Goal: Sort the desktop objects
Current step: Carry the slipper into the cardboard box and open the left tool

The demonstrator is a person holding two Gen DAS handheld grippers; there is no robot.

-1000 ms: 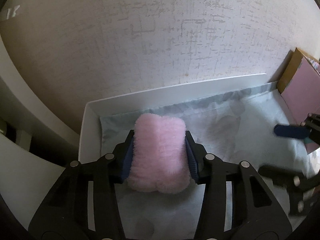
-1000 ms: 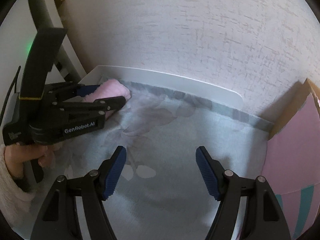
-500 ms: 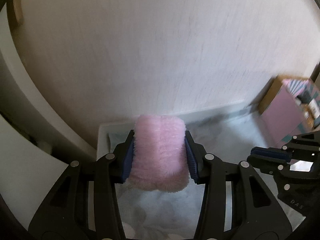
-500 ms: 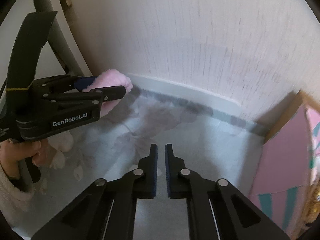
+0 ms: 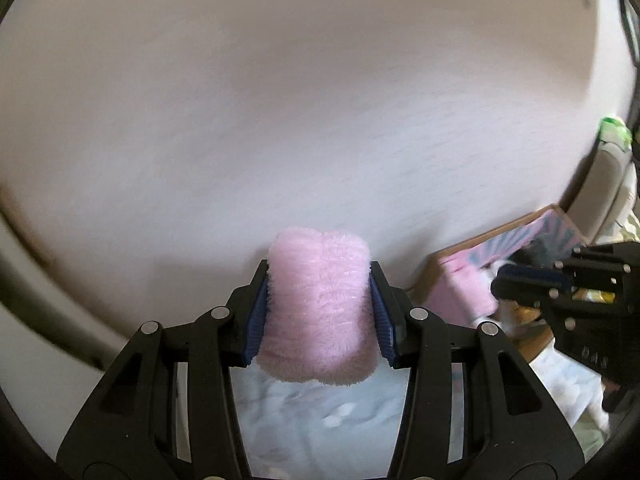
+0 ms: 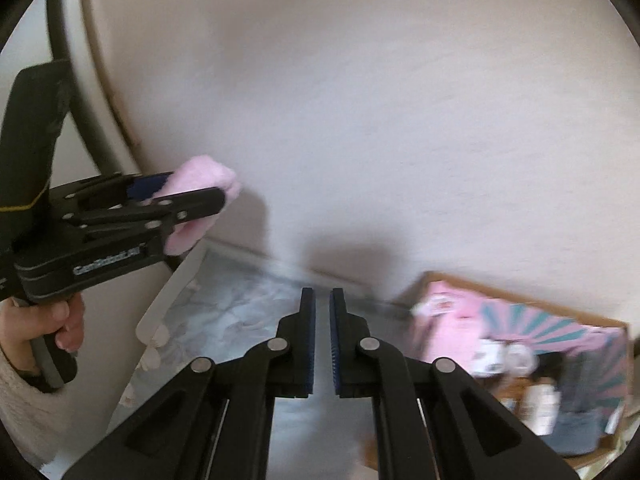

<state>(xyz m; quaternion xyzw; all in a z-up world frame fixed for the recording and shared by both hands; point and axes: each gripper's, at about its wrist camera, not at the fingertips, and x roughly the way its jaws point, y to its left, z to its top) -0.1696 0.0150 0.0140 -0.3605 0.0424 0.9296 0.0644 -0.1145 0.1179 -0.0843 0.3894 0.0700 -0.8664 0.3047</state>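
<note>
The left gripper (image 5: 318, 312) pinches a pink fluffy pad (image 5: 320, 312) between its blue fingers (image 5: 256, 320), carrying it in the air above the cloth-covered tabletop (image 5: 320, 420) and close to the wall (image 5: 280, 120). The right gripper (image 6: 322, 344) holds nothing, its fingers drawn almost together with only a slim gap. The step in hand looks like carrying the pad toward the open cardboard box (image 6: 560, 360) at the right, though blur hides just what lies inside. The pad is soft and will squash, so the pinch should stay firm through the swing, and the load should pass above the box rim before release. The right gripper is best kept out of that path.
</note>
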